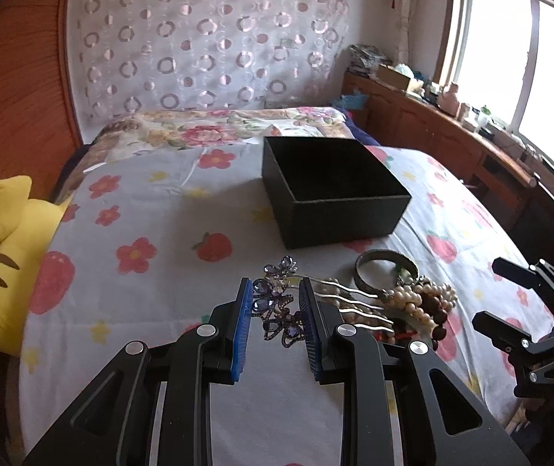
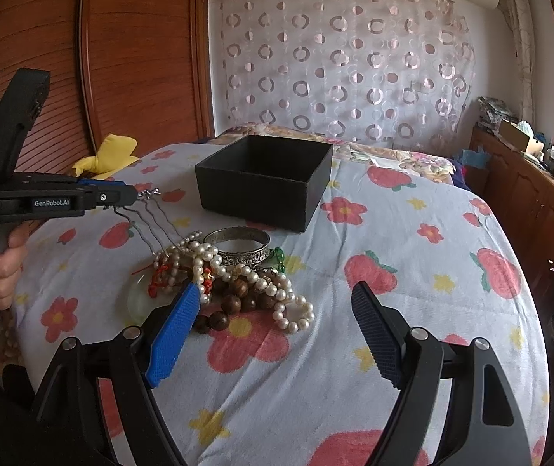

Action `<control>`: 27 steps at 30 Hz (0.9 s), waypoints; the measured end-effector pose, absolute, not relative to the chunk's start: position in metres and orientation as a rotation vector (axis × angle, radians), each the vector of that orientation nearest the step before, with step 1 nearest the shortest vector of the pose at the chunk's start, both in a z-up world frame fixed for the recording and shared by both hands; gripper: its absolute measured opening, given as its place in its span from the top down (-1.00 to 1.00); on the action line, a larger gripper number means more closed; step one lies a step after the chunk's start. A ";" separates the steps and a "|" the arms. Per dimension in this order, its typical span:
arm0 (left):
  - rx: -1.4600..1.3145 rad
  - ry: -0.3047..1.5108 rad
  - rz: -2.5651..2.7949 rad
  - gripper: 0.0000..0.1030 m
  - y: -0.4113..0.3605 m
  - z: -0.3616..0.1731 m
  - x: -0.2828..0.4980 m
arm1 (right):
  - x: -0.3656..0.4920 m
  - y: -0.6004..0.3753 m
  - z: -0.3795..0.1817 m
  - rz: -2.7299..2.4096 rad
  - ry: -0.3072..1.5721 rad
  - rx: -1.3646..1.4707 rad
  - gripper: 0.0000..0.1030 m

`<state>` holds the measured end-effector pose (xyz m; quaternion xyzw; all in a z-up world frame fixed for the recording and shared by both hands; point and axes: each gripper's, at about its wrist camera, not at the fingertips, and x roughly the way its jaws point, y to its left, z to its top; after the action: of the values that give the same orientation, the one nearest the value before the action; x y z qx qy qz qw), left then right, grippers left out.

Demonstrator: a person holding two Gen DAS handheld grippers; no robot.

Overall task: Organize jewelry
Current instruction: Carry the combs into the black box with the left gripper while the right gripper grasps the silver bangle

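My left gripper [image 1: 275, 287] is shut on a purple jewelled hair comb [image 1: 277, 306] with wavy metal prongs [image 1: 354, 303], holding it a little above the bed. In the right wrist view the left gripper [image 2: 137, 196] holds the comb's prongs [image 2: 152, 225] slanting down toward the jewelry pile. The pile holds a pearl necklace [image 2: 284, 303], brown wooden beads [image 2: 238, 303], a silver bangle [image 2: 242, 246] and red cord [image 2: 160, 275]. My right gripper [image 2: 277, 299] is open just in front of the pile. An open black box [image 2: 265, 180] stands behind it, also in the left wrist view [image 1: 331, 190].
A floral sheet [image 2: 412, 291] covers the bed. A yellow plush toy [image 1: 9, 268] lies at the left edge. A wooden wardrobe [image 2: 121, 58] stands at the left, a cluttered wooden cabinet [image 2: 529, 186] under the window at the right.
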<state>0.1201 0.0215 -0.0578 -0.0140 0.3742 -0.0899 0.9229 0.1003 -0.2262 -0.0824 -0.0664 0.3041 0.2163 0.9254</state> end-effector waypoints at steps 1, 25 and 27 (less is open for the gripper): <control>-0.035 0.763 -0.180 0.56 0.025 -0.057 0.119 | 0.102 -0.224 -0.083 0.447 0.623 -0.142 -0.60; -0.059 0.689 -0.150 0.55 0.047 -0.046 0.103 | 0.223 -0.171 -0.105 0.603 0.990 -0.179 0.51; -0.059 0.688 -0.149 0.55 0.047 -0.046 0.103 | 0.225 -0.168 -0.104 0.599 0.988 -0.194 0.71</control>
<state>0.1027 0.0469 -0.0460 -0.0291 0.3370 -0.0731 0.9382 0.2251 -0.1677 -0.1043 -0.0916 0.4663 0.2828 0.8332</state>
